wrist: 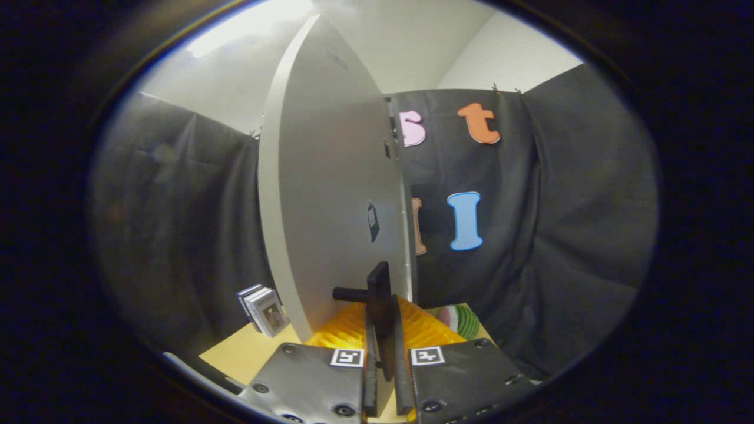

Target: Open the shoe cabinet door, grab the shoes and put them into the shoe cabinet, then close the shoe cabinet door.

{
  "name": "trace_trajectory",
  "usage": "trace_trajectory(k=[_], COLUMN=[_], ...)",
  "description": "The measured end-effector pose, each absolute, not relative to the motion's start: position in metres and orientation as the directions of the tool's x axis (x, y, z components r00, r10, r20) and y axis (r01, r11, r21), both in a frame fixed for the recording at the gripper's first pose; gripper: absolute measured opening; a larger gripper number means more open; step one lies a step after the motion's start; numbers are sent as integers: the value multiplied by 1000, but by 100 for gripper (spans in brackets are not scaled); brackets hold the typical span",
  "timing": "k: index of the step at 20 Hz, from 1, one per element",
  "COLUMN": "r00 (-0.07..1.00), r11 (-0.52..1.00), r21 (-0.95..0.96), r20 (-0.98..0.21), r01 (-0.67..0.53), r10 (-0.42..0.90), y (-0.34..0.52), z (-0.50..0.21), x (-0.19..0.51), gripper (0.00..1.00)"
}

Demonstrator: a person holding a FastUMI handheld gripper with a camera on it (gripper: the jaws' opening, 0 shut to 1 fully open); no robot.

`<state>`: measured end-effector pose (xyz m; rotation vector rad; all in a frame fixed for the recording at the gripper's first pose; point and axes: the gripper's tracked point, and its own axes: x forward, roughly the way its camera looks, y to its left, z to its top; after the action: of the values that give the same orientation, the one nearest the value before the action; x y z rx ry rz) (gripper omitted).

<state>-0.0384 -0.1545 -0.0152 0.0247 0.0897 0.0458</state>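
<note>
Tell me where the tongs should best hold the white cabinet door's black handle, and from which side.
Grip the flat black upright bar of the handle, tongs coming head-on with one finger on each broad face. It stands off the white cabinet door on a short black peg, leaving room behind. Both fingers already appear closed on the bar.

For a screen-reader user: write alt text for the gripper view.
The gripper, its two fingers shut on the black handle of the white cabinet door, holds the door seen nearly edge-on. Beneath the fingers lies an orange ribbed object on a tan table, with small boxes beside the door and a striped round item beyond.
</note>
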Motion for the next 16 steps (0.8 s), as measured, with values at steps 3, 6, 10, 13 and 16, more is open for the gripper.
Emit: trace_trajectory(k=[3,6,10,13,16], r00=[997,997,997,996,995], r11=[1000,1000,1000,1000,999], r21=[-22,-26,-27,-26,-13], r20=[-71,-71,-80,-88,-92], r01=[-9,16,-3,-18,-35], r10=[7,-18,1,15,34], y=[-180,-203,-214,-219,-220], z=[-11,-11,-11,-12,-15], x=[-39,-40,-36,-32,-36], gripper=[15,14,14,14,14])
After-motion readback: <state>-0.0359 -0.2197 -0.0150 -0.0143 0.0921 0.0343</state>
